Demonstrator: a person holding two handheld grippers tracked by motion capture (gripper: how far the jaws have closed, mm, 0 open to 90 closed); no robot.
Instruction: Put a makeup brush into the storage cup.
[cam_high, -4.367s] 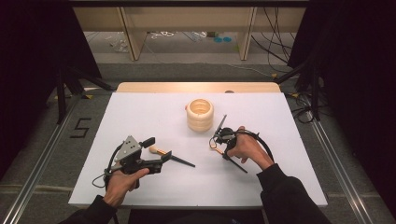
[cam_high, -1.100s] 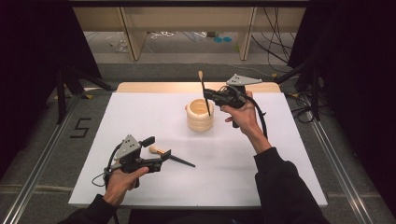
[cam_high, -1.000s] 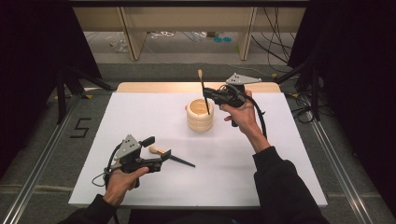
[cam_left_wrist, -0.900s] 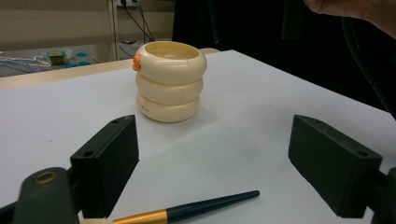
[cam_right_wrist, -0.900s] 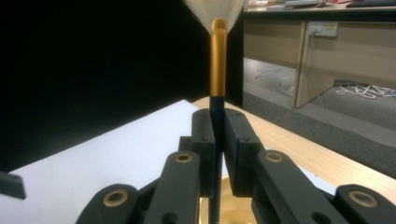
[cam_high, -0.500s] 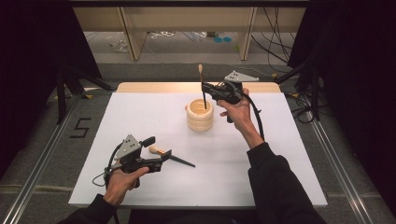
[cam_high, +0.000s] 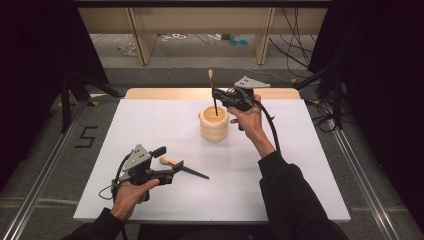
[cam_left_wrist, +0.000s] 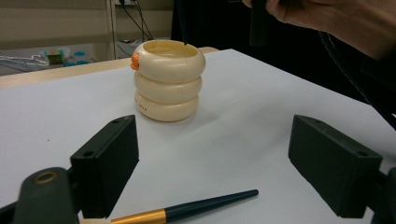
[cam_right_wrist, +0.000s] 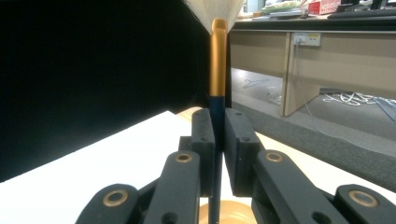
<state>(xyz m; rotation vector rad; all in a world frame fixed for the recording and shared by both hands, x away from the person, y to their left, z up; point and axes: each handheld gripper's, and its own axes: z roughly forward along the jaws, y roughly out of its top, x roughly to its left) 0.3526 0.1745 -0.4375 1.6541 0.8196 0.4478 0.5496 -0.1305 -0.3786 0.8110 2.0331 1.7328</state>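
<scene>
My right gripper (cam_high: 216, 95) pinches a slim brush (cam_right_wrist: 217, 65), gold ferrule, over the ribbed cream holder (cam_high: 214, 124); its tip's hidden inside.

Ribbed cup (cam_high: 214, 125) mid-table, loose brush (cam_high: 183, 169) near front-left, open white tabletop (cam_high: 295, 165) elsewhere

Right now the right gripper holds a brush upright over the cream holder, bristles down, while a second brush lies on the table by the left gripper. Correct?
Not quite: the bristles point up. The right gripper view shows the right gripper clamped on the brush with bristles on top; its handle tip enters the holder. The second brush does lie by the left gripper.
</scene>
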